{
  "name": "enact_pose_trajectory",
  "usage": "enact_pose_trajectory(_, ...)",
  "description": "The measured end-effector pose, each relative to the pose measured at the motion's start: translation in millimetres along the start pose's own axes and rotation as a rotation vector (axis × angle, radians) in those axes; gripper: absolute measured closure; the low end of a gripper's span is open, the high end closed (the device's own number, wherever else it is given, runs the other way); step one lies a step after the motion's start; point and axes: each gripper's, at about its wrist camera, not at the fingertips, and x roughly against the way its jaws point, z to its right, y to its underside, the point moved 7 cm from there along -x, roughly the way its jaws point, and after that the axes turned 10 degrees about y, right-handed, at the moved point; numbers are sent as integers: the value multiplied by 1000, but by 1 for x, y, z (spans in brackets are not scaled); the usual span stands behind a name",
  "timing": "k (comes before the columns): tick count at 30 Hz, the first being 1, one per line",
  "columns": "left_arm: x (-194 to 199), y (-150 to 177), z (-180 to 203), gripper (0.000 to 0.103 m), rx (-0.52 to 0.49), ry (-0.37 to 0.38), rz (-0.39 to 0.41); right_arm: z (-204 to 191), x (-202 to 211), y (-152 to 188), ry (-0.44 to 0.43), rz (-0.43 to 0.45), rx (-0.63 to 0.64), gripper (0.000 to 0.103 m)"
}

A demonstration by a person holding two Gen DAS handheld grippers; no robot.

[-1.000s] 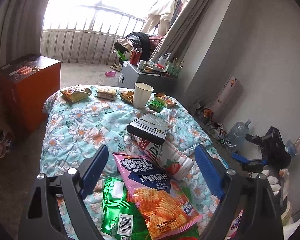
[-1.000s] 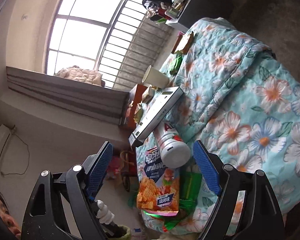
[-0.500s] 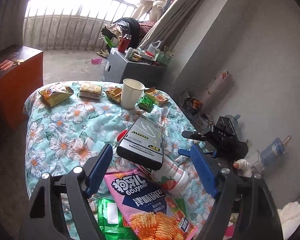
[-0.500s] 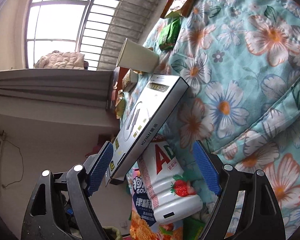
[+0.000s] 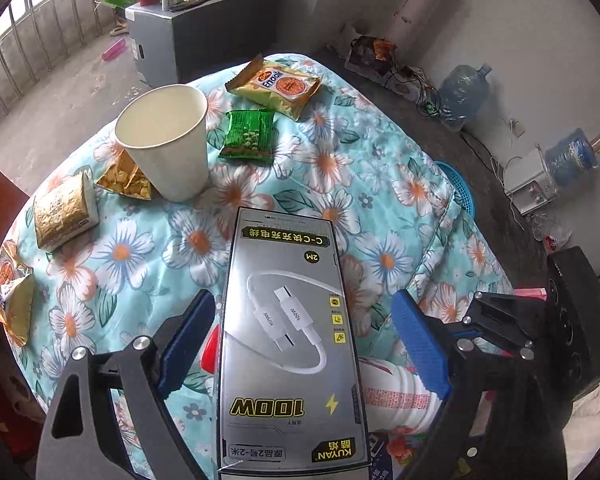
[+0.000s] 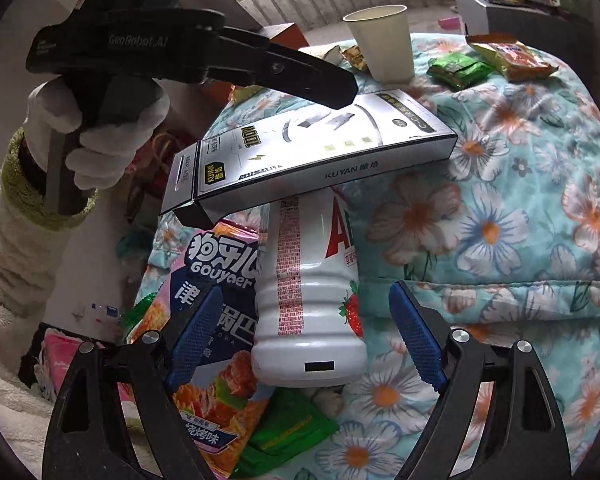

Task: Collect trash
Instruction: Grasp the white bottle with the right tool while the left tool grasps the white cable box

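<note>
Left gripper [image 5: 300,344]: fingers spread wide to either side of a silver cable box [image 5: 290,344], with a gap showing between each blue pad and the box's long edges. The box lies tilted across a white strawberry-drink bottle [image 6: 310,300], its far end toward a paper cup [image 5: 166,140]. Right gripper [image 6: 306,344]: fingers likewise apart, flanking the bottle's base without touching it. The bottle lies on its side on a floral quilt [image 6: 500,220], beside a pink chip bag [image 6: 216,320] that overlaps a green wrapper [image 6: 292,432] near the quilt's edge. Bare quilt extends right of the bottle. Beyond the cup lie a green snack packet [image 5: 250,134] and a yellow snack packet [image 5: 278,88], near the far edge.
</note>
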Motion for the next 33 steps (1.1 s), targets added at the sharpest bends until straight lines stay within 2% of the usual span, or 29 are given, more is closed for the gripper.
enact_pose_trajectory(5,-25,5,-6,15,0,-24,-96,-11,-24,-2,12,-56,54,22)
enact_pose_trajectory(14,-37,7,-6,15,-39,-58,-177,-25,-58,-15,16,-92,77,22)
enact_pose_trajectory(20,-53,15,-8,15,-81,-134,-249,-34,-72,-17,17,-88,74,22)
enact_pose_trajectory(27,-47,17,-16,19,-48,-136,-207,-28,-74,-15,8,-80,41,22)
enact_pose_trajectory(33,-15,24,-25,21,2,-114,-98,-22,-77,-23,12,-66,10,26)
